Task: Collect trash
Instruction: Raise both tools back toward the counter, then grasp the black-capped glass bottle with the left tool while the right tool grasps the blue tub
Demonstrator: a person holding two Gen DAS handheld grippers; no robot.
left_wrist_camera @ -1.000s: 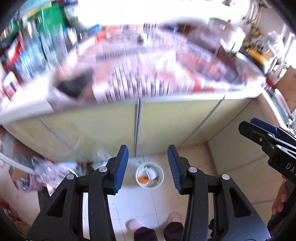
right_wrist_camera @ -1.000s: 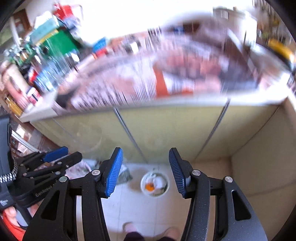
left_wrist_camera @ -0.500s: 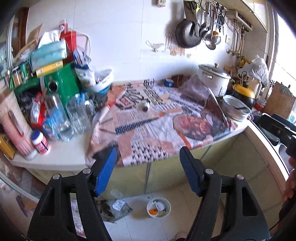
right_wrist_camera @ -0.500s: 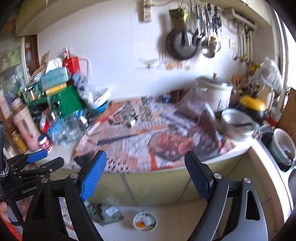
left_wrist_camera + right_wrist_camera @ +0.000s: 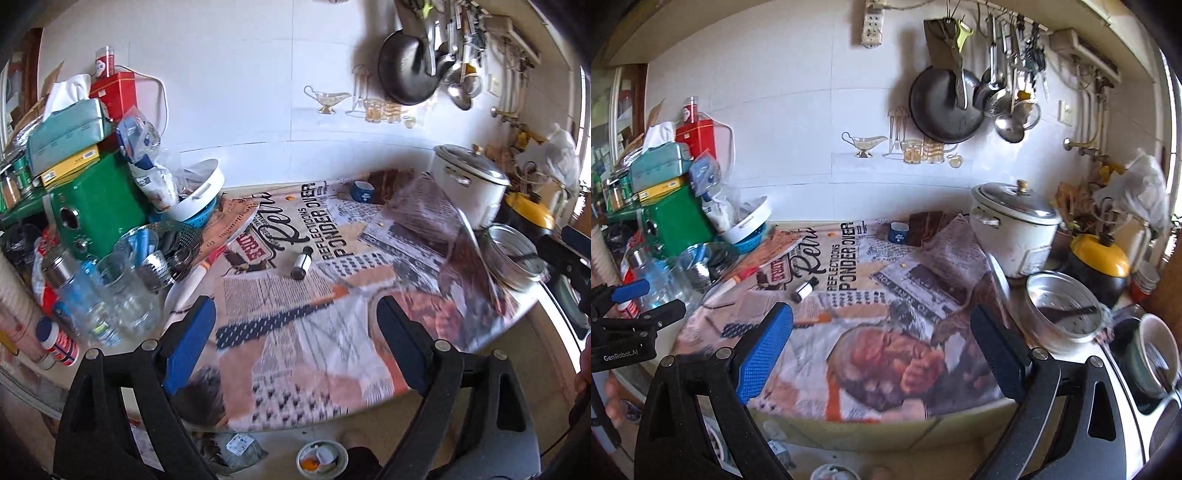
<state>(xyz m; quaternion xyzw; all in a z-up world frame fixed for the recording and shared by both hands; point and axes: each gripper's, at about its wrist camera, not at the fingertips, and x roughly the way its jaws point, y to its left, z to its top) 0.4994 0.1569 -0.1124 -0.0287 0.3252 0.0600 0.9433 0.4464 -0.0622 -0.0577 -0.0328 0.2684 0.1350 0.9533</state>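
Newspaper sheets (image 5: 295, 288) (image 5: 868, 314) cover the kitchen counter. On them lie a small black-and-white cylinder (image 5: 302, 263) (image 5: 804, 290), a little blue cup (image 5: 362, 191) (image 5: 898, 232) near the wall, and a few orange crumbs (image 5: 290, 198). A white bowl of scraps (image 5: 322, 459) stands on the floor below the counter, beside a crumpled bag (image 5: 236, 446). My left gripper (image 5: 295, 314) hovers over the front of the paper, its jaws opening with nothing between them. My right gripper (image 5: 881, 317) hovers likewise, its jaws opening and empty.
A white rice cooker (image 5: 1012, 229), a metal pot (image 5: 1063, 314) and a yellow-lidded pot (image 5: 1097, 258) crowd the counter's right end. On the left are a green appliance (image 5: 92, 210), boxes and glass jars (image 5: 110, 295). Pans (image 5: 942, 107) hang on the wall.
Both grippers rose from pointing at the floor bowl and cabinet doors to looking over the countertop. Both pairs of jaws spread much wider.
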